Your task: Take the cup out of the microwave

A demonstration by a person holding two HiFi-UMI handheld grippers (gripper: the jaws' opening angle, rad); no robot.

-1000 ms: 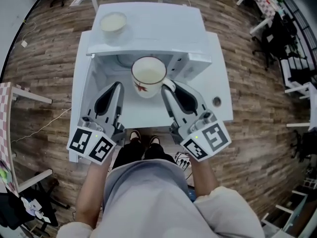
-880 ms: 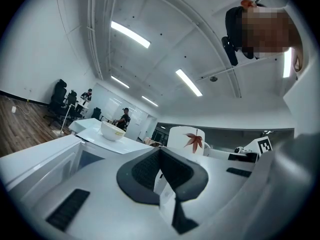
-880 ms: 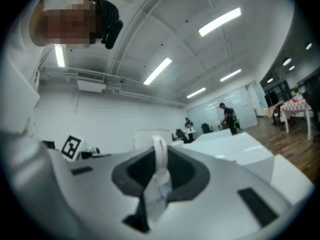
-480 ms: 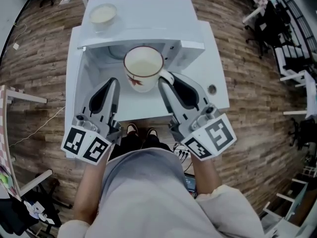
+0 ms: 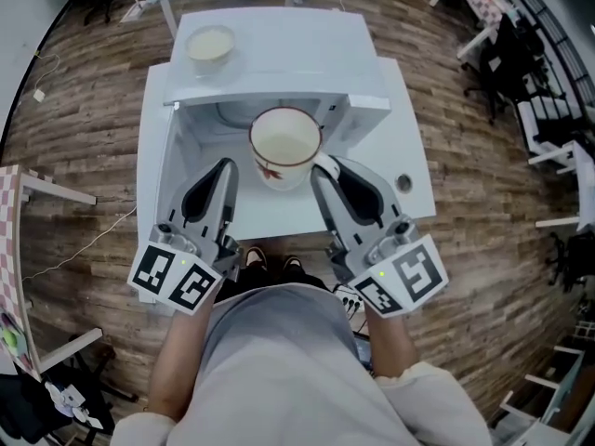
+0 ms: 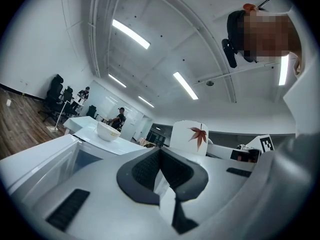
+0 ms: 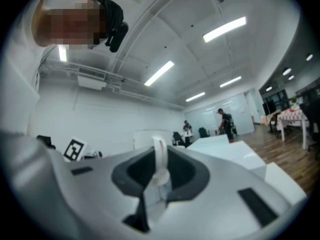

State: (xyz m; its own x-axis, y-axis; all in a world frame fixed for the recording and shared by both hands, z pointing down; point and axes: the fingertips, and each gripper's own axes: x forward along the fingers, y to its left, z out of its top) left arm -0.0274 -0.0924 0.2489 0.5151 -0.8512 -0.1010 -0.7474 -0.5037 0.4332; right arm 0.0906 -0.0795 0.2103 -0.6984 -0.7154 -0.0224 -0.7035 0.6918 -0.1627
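Passage left of the left gripper (image 5: 223, 167) is blocked by the open microwave door (image 5: 153, 175); room rightward is narrowed by the cup (image 5: 284, 147).

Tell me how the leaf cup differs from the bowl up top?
The cup is tall, with a handle and red leaf; the bowl is low and plain. The cup hangs by its handle in the right hand-held gripper; the bowl sits on the microwave. Both are white and round.

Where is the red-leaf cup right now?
In the head view the cup is at centre, at the microwave's open front, held by its handle in the right gripper, with the left gripper beside it on the left.
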